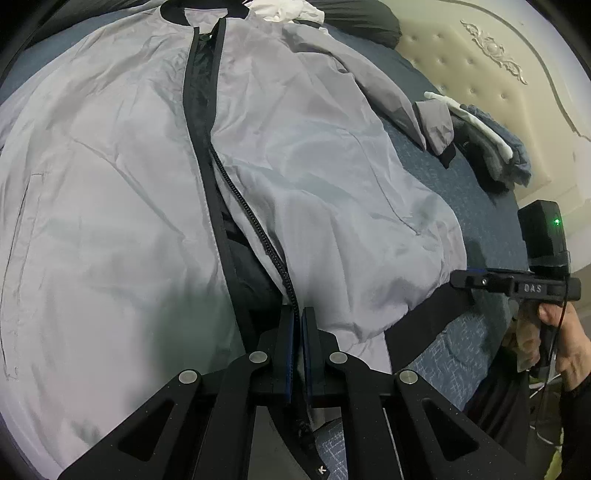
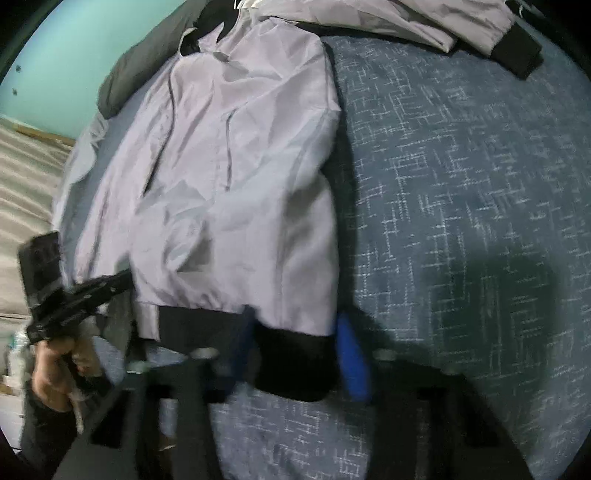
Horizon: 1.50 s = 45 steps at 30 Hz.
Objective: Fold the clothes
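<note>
A light grey jacket (image 1: pixel 122 206) with black zipper, collar and hem lies spread face up on a blue patterned bed (image 1: pixel 461 354). My left gripper (image 1: pixel 298 321) is shut on the jacket's zipper edge near the bottom hem. In the right wrist view the jacket's right half (image 2: pixel 236 177) fills the left side. My right gripper (image 2: pixel 295 332) is open, its blue fingers (image 2: pixel 351 354) on either side of the black hem corner (image 2: pixel 295 362). The frame is blurred. The right gripper's body also shows in the left wrist view (image 1: pixel 517 284). One sleeve (image 1: pixel 388 96) lies bent to the right.
A folded pile of dark and white clothes (image 1: pixel 491 144) sits near the cream tufted headboard (image 1: pixel 498 66). White cloth (image 1: pixel 288 11) and a dark bundle (image 1: pixel 362 18) lie beyond the collar. In the right wrist view a teal wall (image 2: pixel 74 48) stands at the left.
</note>
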### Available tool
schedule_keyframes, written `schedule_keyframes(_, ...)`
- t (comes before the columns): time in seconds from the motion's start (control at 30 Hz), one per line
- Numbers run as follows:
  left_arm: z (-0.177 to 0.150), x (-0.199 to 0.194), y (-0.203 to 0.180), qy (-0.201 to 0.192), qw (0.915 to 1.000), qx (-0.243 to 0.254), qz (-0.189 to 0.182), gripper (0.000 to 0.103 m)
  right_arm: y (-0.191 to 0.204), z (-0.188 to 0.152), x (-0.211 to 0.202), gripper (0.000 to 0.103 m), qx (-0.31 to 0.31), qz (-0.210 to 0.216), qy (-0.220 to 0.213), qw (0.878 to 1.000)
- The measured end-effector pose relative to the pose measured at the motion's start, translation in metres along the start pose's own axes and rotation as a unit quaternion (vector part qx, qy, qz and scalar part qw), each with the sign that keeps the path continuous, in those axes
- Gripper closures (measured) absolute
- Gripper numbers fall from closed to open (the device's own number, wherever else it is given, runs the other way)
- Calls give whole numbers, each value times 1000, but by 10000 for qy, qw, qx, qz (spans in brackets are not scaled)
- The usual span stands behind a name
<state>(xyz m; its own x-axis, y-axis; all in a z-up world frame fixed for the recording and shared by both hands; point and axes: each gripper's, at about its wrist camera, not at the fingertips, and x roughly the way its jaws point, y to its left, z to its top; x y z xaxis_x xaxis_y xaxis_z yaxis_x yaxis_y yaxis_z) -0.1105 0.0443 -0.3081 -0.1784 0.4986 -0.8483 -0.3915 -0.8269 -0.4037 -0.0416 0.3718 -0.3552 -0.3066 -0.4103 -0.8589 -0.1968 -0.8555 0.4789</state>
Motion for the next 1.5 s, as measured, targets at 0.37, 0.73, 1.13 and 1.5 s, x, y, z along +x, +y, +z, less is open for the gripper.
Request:
schedule_keyframes(0.37, -13, -85, 53, -383, 9975, -177, 559, 79, -20, -3, -28, 88, 123, 288, -315, 9990)
schedule_keyframes(0.73, -66, -136, 160, -200, 9892, -1005, 1051, 62, -21, -8, -32, 85, 225, 309, -222, 9990)
schedule_keyframes(1.13, -78, -99, 170, -6, 9892, -1403, 425, 60, -12, -6, -24, 78, 58, 106, -145, 9998)
schedule_keyframes(1.5, -74, -98, 166, 17, 9899, -1301, 562, 60, -5, 1, -16, 52, -133, -414, -218, 9988)
